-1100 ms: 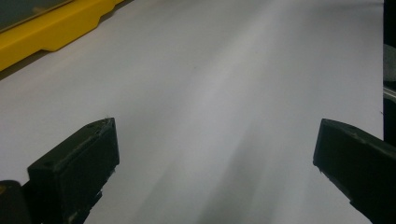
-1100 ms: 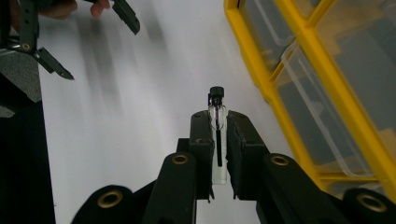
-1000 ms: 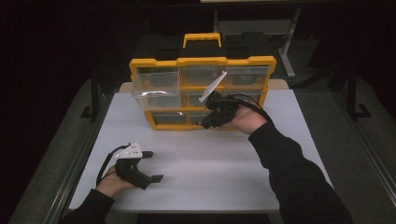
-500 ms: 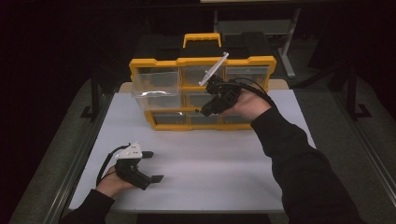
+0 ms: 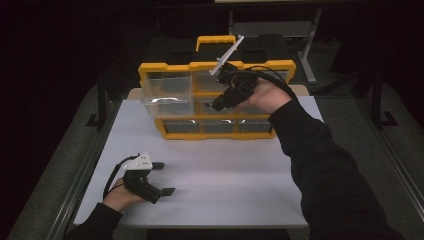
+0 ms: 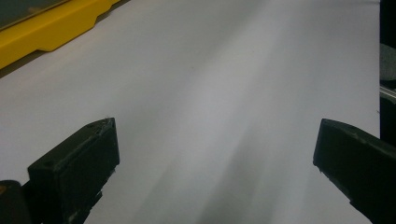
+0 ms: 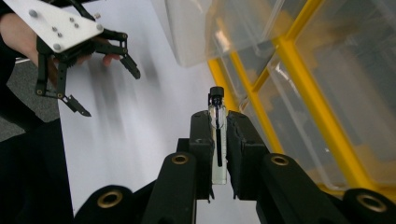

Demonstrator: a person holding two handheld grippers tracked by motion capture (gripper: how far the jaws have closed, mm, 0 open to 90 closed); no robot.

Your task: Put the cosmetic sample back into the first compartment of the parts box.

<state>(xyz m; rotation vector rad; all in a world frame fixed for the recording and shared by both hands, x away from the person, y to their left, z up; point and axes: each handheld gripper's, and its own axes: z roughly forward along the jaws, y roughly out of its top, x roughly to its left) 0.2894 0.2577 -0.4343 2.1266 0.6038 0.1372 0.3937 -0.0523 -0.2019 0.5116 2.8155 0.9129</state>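
A yellow organizer box [image 5: 170, 68] with clear drawers stands at the back of the white table [image 5: 225, 175]. Its top-left drawer [image 5: 167, 97] is pulled out toward me. My right gripper [image 5: 216, 106] hangs in front of the box's upper drawers, shut on a small clear glass vial with a black cap [image 7: 217, 135]. The vial stands upright between the jaws, close to the pulled-out drawer [image 7: 210, 28]. My left gripper [image 5: 163, 178] rests on the table at the front left, jaws open with nothing between them; it also appears as the left gripper [image 7: 105, 88] in the right gripper view.
The box's yellow base [image 6: 46, 32] lies at the far left of the left gripper view. A yellow carry handle [image 5: 216, 40] tops the box. Dark table frames and floor surround the white tabletop, whose front edge [image 5: 200, 223] is near my forearms.
My right gripper has risen with the vial from the box's lower drawers to its upper row. The left gripper has stayed put.
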